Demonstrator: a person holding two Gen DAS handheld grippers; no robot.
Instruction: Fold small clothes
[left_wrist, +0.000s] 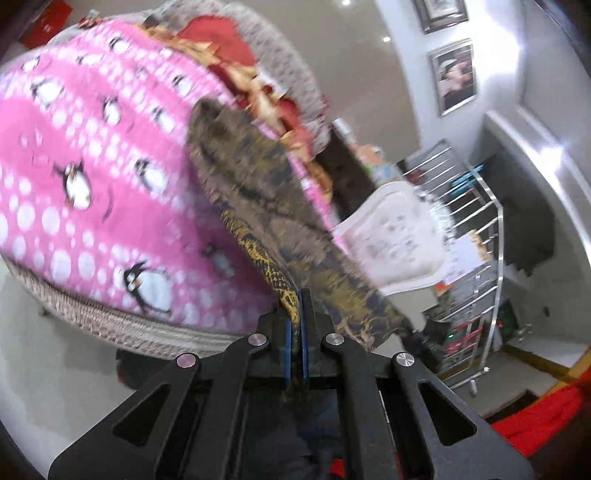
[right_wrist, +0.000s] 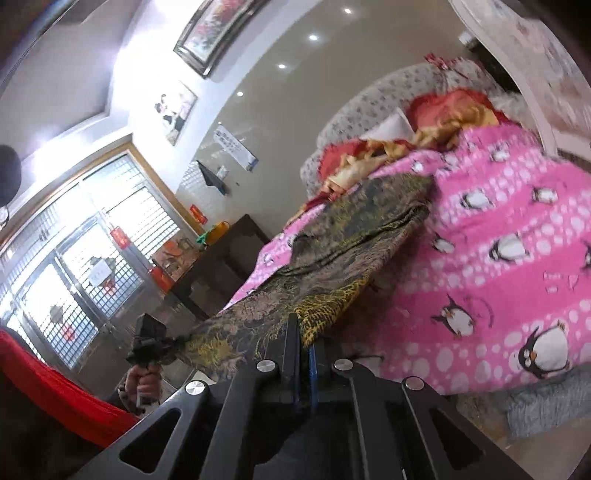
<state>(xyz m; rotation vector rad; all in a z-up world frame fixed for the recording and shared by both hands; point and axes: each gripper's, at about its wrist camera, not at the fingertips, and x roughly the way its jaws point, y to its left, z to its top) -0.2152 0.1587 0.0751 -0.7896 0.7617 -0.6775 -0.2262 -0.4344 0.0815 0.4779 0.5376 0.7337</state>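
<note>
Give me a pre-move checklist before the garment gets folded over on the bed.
1. Left gripper shut on the garment: ok; cloth runs between its pads.
2. Right gripper shut on the garment: ok; the yellow-patterned edge is clamped.
3. Near edge raised off the blanket: ok; the cloth hangs between the two grippers.
4. Far end of the garment lying flat: not ok; it is rumpled in the right wrist view.
5. Landing area on the blanket free of other clothes: cannot tell; the garment hides part of it.
</note>
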